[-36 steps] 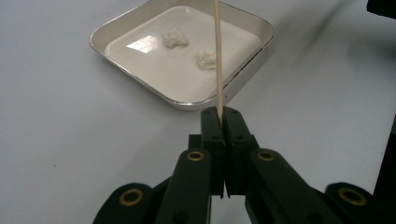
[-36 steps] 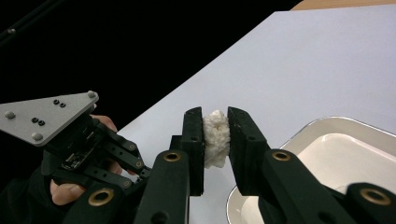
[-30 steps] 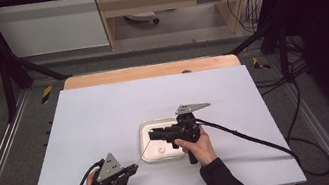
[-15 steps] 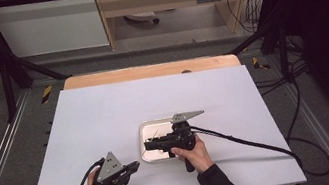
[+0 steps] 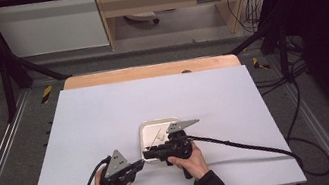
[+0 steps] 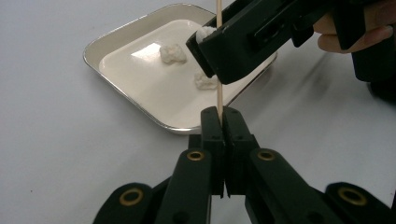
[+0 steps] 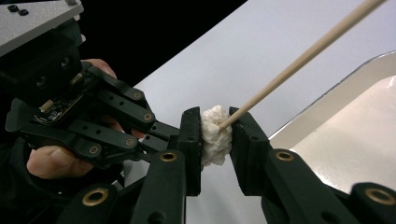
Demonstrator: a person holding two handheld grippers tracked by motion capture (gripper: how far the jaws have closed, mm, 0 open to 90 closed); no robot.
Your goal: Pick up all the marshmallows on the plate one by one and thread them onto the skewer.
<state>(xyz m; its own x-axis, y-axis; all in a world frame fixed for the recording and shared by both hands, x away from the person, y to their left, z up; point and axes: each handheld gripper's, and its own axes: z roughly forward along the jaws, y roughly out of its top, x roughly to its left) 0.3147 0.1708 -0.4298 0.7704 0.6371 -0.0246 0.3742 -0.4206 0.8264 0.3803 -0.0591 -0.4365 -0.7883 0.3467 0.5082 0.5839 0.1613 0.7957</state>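
No legible brand, label or writing on any item; count: one wooden skewer [image 6: 218, 56], one metal tray [image 6: 122, 33], three white lumps, two lying loose in the tray [image 6: 173, 52] and one white lump [image 7: 214, 134] on the skewer above the tray's near edge. Left gripper [image 6: 218, 122] clenched on the skewer's lower end, stick upright; right gripper [image 7: 215, 136] grasping the skewered lump, its jaws having just eased slightly wider with the lump between the pads; white table [image 5: 105, 112] beneath.
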